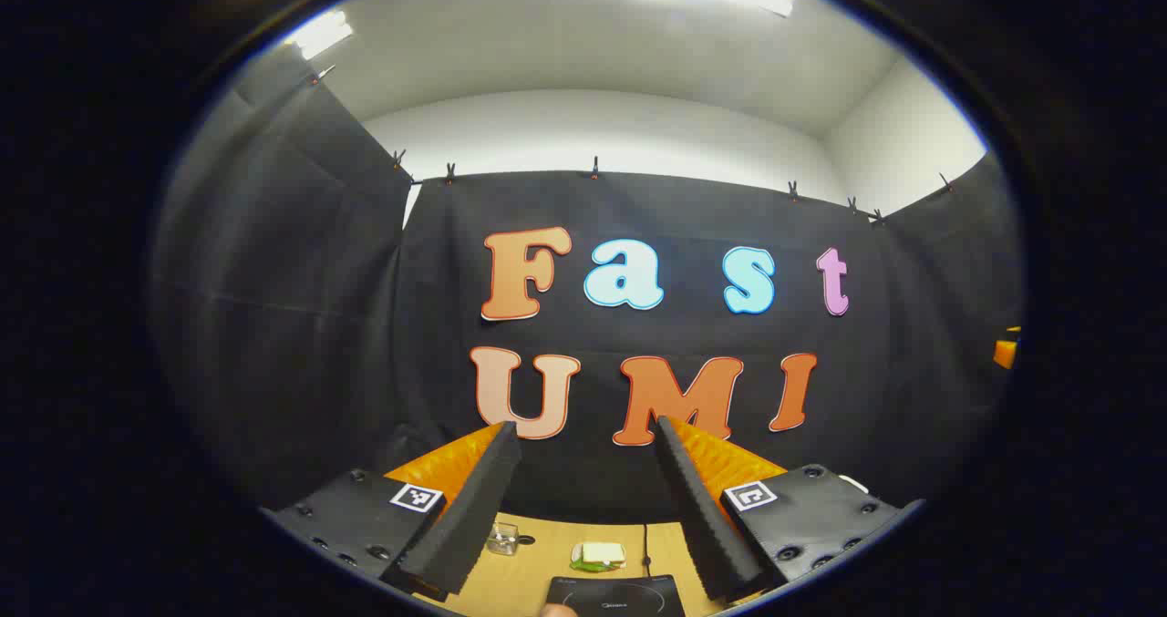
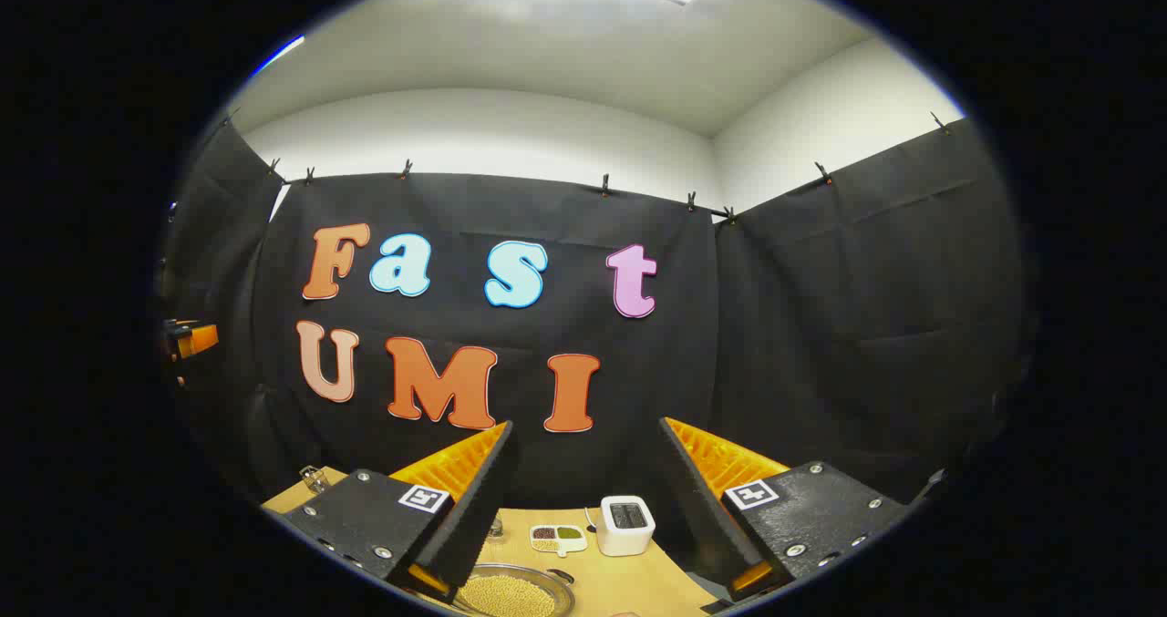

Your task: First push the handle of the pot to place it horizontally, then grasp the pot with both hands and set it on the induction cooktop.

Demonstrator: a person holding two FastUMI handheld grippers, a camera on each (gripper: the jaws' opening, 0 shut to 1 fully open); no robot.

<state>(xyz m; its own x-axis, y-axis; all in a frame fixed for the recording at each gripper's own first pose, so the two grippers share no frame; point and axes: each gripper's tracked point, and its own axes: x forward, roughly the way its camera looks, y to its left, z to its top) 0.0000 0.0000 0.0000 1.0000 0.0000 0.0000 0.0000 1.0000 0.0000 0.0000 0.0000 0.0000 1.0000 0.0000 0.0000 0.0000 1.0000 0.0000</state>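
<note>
Two hand-held tools hang raised above a wooden bench point(image 1: 533, 581), both aimed at the booth's back wall rather than down at the work. The left tool point(image 1: 583, 498) has its fingers spread wide with nothing between them; the right tool point(image 2: 583, 498) stands just as wide and just as empty. The pot itself cannot be made out; its handle and which way it points stay hidden, so the opening push looks not yet begun.

The black induction cooktop point(image 1: 615, 594), the pot's destination, lies at the low edge of the left gripper view, between the left tool's fingers. To do the step well, both tools would need to tip downward first, find the handle, then nudge it sideways with one finger, gently enough that the pot does not slide.

Around the work sit a metal dish of yellow beans point(image 2: 511, 591), a white toaster point(image 2: 625, 524), a green-and-white sponge point(image 1: 597, 556), a small divided dish point(image 2: 558, 536) and a glass jar point(image 1: 501, 538). The bean dish looks likeliest to be knocked.
</note>
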